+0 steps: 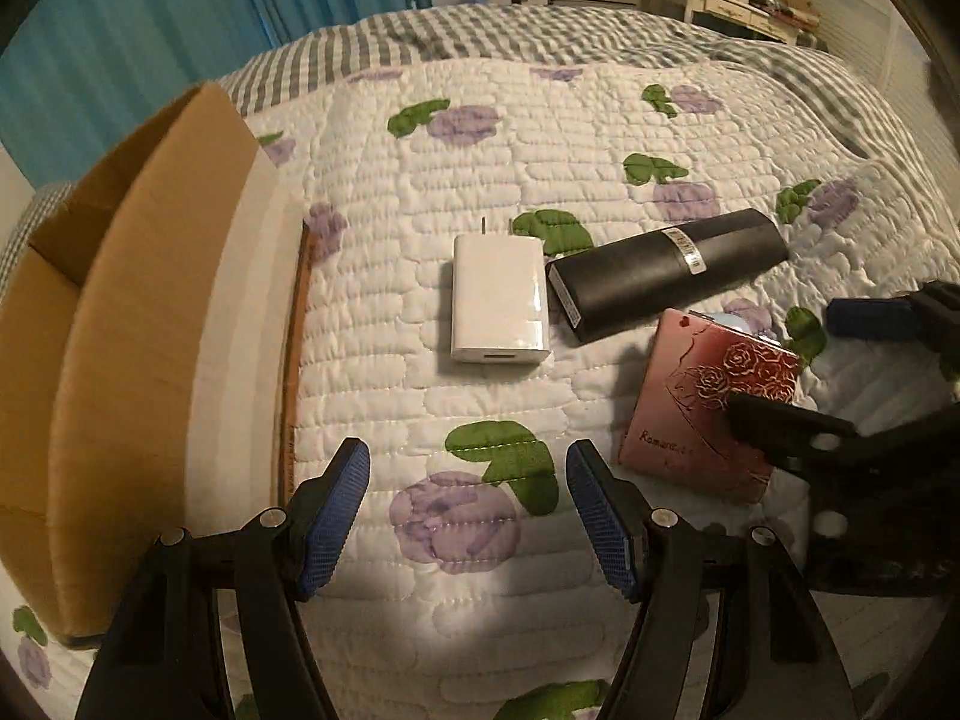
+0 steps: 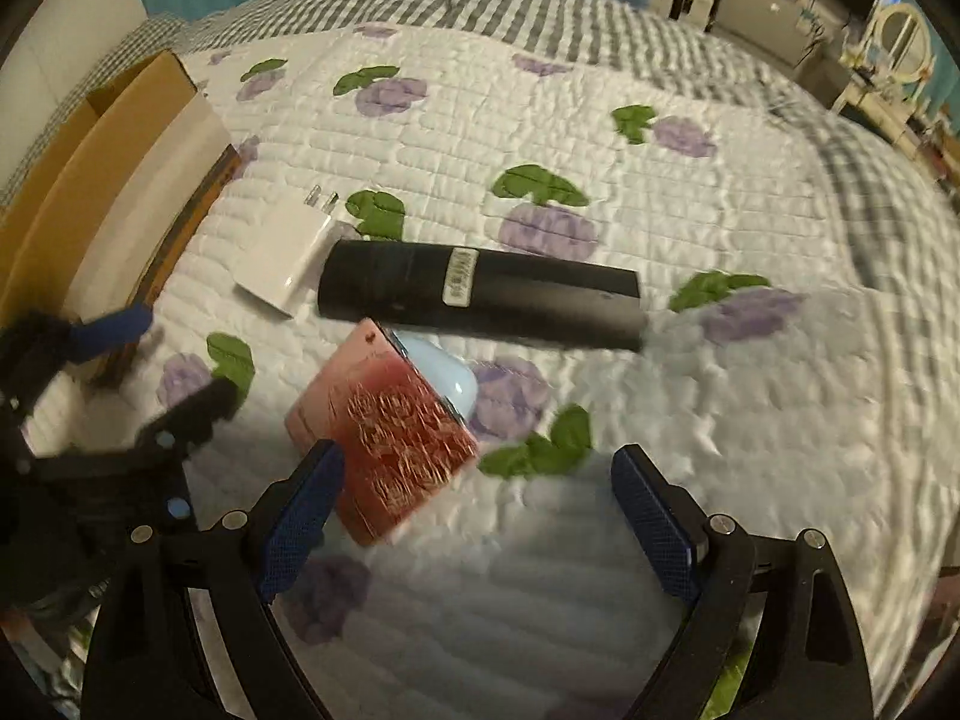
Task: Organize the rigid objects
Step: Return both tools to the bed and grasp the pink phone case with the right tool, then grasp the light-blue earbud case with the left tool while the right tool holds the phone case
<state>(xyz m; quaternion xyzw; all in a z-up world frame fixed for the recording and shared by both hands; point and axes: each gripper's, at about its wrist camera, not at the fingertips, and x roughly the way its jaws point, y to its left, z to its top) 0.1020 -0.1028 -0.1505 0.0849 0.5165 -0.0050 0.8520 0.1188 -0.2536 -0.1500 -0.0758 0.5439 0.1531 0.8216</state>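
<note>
A white plug charger [image 1: 501, 299] [image 2: 287, 255], a long black case [image 1: 666, 271] [image 2: 480, 295] and a pink rose-patterned box [image 1: 708, 405] [image 2: 387, 435] lie together on a floral quilt. A pale blue object [image 2: 441, 378] shows under the pink box. My left gripper [image 1: 468, 516] is open and empty, low over the quilt, nearer than the charger. My right gripper [image 2: 477, 516] is open and empty; its left finger [image 2: 303, 519] is beside the pink box. In the left wrist view, the right gripper [image 1: 798, 372] sits over that box's right side.
An open cardboard box [image 1: 114, 312] [image 2: 90, 168] stands at the left on the quilt [image 1: 480, 120]. Blue curtains and cluttered furniture lie beyond the bed. My left gripper [image 2: 138, 366] shows at the left in the right wrist view.
</note>
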